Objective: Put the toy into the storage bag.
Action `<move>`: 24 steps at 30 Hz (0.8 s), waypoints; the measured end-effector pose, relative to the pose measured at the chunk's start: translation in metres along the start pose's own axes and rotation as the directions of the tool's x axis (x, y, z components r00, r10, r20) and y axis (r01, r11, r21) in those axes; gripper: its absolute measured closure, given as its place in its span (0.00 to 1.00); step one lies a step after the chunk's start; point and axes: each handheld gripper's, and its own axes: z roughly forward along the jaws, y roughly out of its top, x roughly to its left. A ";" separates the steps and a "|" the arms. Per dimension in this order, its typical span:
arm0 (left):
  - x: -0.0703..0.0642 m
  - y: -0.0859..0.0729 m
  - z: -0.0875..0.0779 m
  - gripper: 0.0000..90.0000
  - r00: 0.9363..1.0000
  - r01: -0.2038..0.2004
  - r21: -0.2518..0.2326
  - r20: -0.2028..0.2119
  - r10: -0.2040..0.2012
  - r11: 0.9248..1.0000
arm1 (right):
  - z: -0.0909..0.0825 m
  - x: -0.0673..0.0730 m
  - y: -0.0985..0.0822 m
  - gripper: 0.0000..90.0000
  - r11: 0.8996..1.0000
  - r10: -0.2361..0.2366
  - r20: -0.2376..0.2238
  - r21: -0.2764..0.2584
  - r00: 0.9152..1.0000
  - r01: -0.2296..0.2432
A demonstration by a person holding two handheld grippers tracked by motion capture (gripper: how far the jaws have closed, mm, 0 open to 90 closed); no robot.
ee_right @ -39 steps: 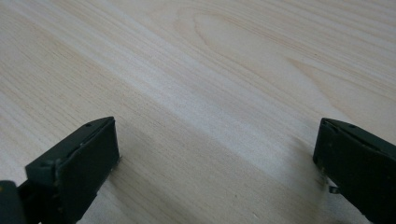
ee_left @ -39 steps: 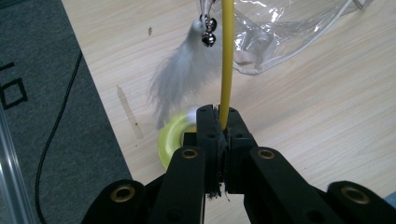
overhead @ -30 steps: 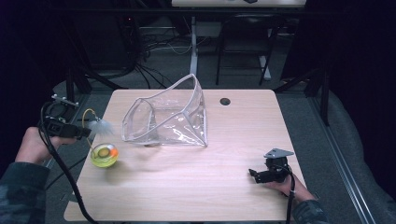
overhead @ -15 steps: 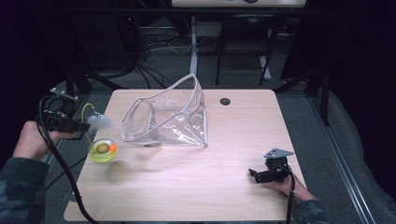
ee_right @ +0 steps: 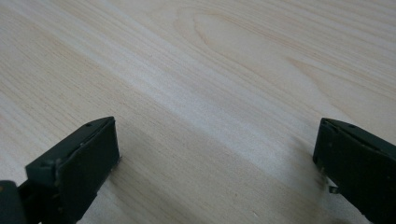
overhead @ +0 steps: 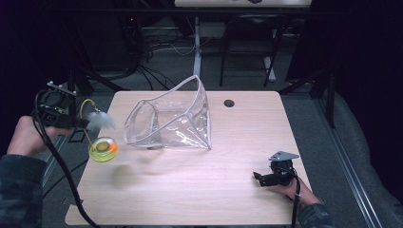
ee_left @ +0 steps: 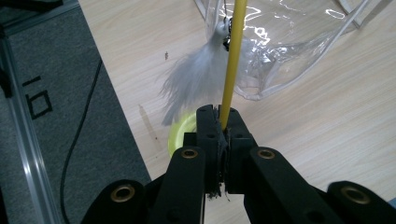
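Observation:
My left gripper (overhead: pixel 80 124) is shut on a thin yellow wand (ee_left: pixel 232 60) at the table's left edge. A white feather tuft (overhead: pixel 100 119) hangs from the wand. A yellow-green disc with an orange spot (overhead: pixel 103 148) dangles below it, above its own shadow on the table. In the left gripper view the jaws (ee_left: pixel 223 122) pinch the wand, with the feather tuft (ee_left: pixel 194 81) and the disc (ee_left: pixel 180 133) just beyond. A clear plastic pouch (overhead: pixel 168 118) lies open-mouthed toward the left gripper. My right gripper (overhead: pixel 259 178) rests open on the front right of the table; nothing sits between its jaws (ee_right: pixel 215 158).
The light wooden table (overhead: pixel 190 199) has a dark cable hole (overhead: pixel 229 103) at the back right. Beyond the table's left edge are grey floor, a black cable (ee_left: pixel 81 135) and a metal rail (ee_left: pixel 23 140). Dark desk legs and cables stand behind the table.
My left gripper has drifted slightly left and up, carrying the wand, so the disc has risen a little. The right gripper and the pouch have not moved.

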 end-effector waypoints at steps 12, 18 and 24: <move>0.000 0.017 -0.017 0.98 0.999 -0.019 -0.019 -0.029 0.019 1.000 | 0.000 0.000 0.000 0.00 1.000 0.000 0.000 0.000 1.000 0.000; -0.001 0.024 -0.021 0.98 0.999 -0.021 -0.021 -0.039 0.020 1.000 | 0.000 0.000 0.000 0.00 1.000 -0.002 -0.002 0.002 1.000 0.002; 0.000 0.030 -0.028 0.98 0.999 -0.024 -0.034 -0.047 0.023 0.999 | 0.000 0.000 0.000 0.00 1.000 -0.001 -0.002 0.002 1.000 0.001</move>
